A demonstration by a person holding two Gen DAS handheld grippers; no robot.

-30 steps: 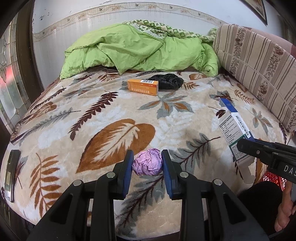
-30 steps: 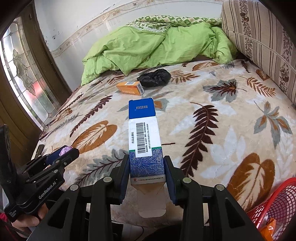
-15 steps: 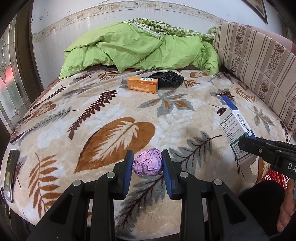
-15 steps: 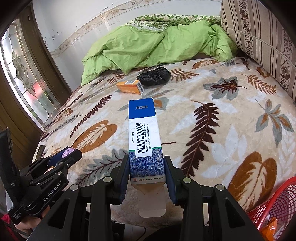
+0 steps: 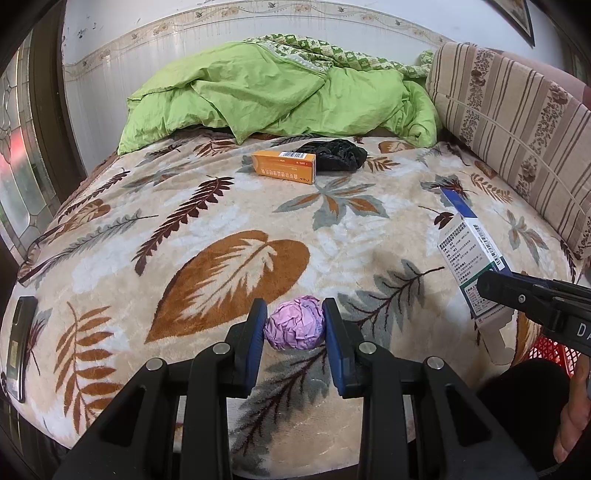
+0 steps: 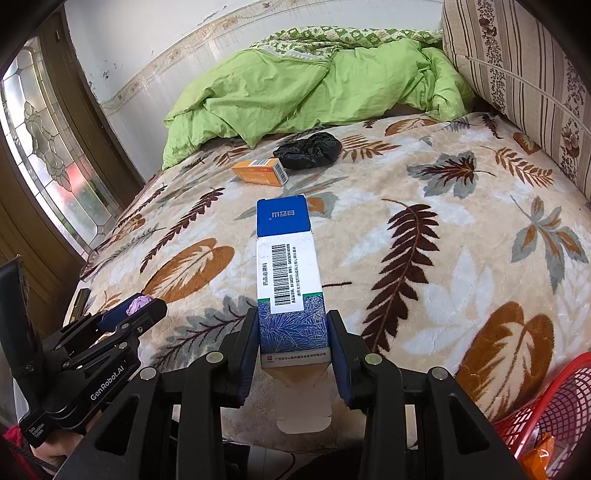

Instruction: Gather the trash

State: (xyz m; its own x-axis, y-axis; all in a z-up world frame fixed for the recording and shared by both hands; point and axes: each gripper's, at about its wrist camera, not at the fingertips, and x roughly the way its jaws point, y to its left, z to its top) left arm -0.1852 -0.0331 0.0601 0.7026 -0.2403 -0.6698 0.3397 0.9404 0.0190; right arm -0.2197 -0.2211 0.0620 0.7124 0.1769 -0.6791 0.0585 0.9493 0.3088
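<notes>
Both busy: left gripper (image 5: 294, 326) clamped on purple paper ball (image 5: 294, 324), right gripper (image 6: 291, 341) clamped on blue-white box (image 6: 286, 273). Orange box (image 5: 284, 167) and black bag (image 5: 334, 154), probably plastic, lie on bed (image 5: 184, 229).

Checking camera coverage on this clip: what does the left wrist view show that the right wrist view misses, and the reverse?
Only the left wrist view shows the purple paper ball whole, clamped in the left tool, and a picture frame corner. Only the right wrist view shows the blue and white box head-on in the right tool, and orange wrappers inside the red basket. Both show the orange box, black bag and green quilt.
</notes>
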